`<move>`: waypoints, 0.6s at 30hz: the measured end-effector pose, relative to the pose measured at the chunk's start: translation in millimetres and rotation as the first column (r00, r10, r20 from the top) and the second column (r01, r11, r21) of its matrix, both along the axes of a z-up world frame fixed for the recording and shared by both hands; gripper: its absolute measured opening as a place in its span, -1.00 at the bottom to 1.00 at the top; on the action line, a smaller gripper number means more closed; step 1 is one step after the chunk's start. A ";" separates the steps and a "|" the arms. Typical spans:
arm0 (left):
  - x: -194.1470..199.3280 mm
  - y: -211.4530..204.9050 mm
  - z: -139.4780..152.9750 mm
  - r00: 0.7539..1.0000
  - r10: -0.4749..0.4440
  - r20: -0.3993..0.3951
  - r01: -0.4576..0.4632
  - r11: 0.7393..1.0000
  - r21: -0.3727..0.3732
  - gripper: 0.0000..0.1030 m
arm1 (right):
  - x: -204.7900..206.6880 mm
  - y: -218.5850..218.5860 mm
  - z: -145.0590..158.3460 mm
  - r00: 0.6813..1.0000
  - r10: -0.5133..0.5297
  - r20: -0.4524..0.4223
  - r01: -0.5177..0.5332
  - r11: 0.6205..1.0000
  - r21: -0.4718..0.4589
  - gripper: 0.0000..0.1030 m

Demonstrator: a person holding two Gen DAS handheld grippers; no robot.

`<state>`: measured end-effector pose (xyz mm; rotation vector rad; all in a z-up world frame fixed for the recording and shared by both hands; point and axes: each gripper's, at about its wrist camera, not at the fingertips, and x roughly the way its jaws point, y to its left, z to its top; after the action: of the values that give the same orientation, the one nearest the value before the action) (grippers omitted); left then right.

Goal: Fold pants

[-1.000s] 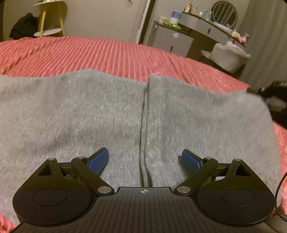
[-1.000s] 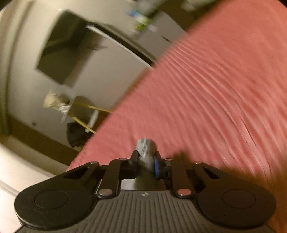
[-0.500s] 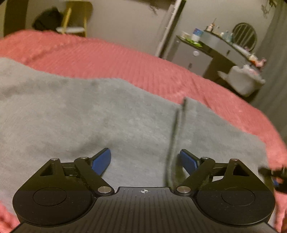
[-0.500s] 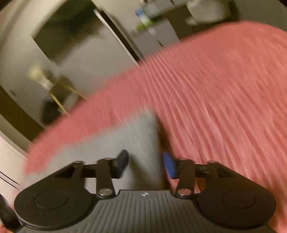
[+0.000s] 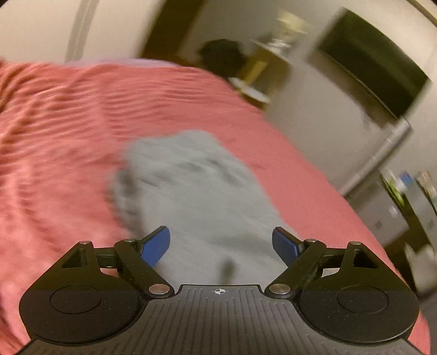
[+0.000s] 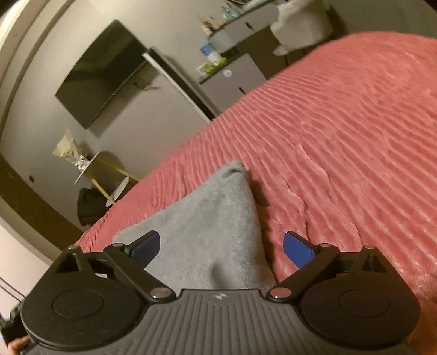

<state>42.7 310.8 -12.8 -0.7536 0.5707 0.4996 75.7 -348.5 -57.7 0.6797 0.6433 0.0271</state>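
Grey pants (image 5: pixel 199 191) lie on a red ribbed bedspread (image 5: pixel 62 131). In the left wrist view they run away from me as a blurred grey strip. My left gripper (image 5: pixel 221 243) is open above their near end and holds nothing. In the right wrist view a pointed corner of the pants (image 6: pixel 213 218) lies flat on the bedspread (image 6: pixel 341 136). My right gripper (image 6: pixel 221 245) is open over that corner, its blue pads (image 6: pixel 296 250) apart and empty.
A wall TV (image 6: pixel 101 73) hangs beyond the bed. A small yellow-legged side table (image 6: pixel 106 174) stands by a dark bag (image 6: pixel 88 206). A grey cabinet (image 6: pixel 232 79) with bottles and a white chair (image 6: pixel 300 24) stand past the bed's far edge.
My right gripper has opened and let go of the pants, which now lie on the bed. My left gripper has swung round to the left, staying open.
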 end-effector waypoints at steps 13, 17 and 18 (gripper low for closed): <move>3.0 81.1 -66.5 0.996 0.048 0.075 -0.026 0.962 -0.271 0.67 | 11.0 2.4 -12.3 0.997 -0.017 -0.076 0.016 1.000 -0.018 0.89; 9.6 94.3 -79.4 0.987 0.079 0.142 -0.025 0.938 -0.345 0.73 | 11.8 0.6 -15.6 0.996 -0.030 -0.089 0.029 0.999 -0.013 0.89; 11.8 96.7 -79.7 0.987 0.087 0.134 -0.036 0.938 -0.344 0.54 | 12.8 0.8 -16.5 0.995 -0.030 -0.093 0.029 0.999 -0.017 0.89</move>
<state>54.5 407.5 -92.5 -1.1331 0.5017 0.4026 88.6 -347.7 -74.2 0.6786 0.7222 -0.0372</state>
